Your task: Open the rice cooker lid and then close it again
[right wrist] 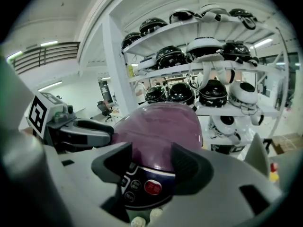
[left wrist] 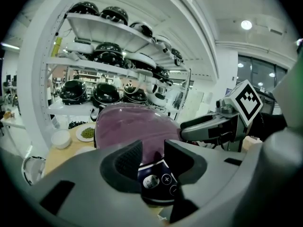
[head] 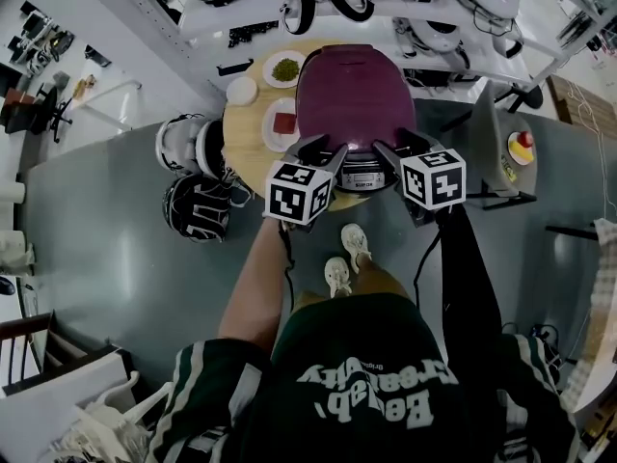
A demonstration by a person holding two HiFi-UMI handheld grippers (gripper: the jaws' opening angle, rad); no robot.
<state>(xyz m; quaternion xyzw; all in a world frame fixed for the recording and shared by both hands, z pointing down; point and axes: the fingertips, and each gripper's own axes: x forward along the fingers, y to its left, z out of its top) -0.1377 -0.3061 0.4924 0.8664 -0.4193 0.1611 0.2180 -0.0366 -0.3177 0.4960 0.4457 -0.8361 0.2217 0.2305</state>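
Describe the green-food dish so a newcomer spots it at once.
Find the round wooden table carrying the purple rice cooker. Three white dishes sit left of the cooker in the head view; the green-food dish lies nearest the helmet shelves, unlike the plain bowl and red-filled plate.

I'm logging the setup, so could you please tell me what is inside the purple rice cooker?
Nothing inside shows: its glossy purple domed lid is down and covers the interior. From outside, only that lid and the dark front control panel with round buttons are visible.
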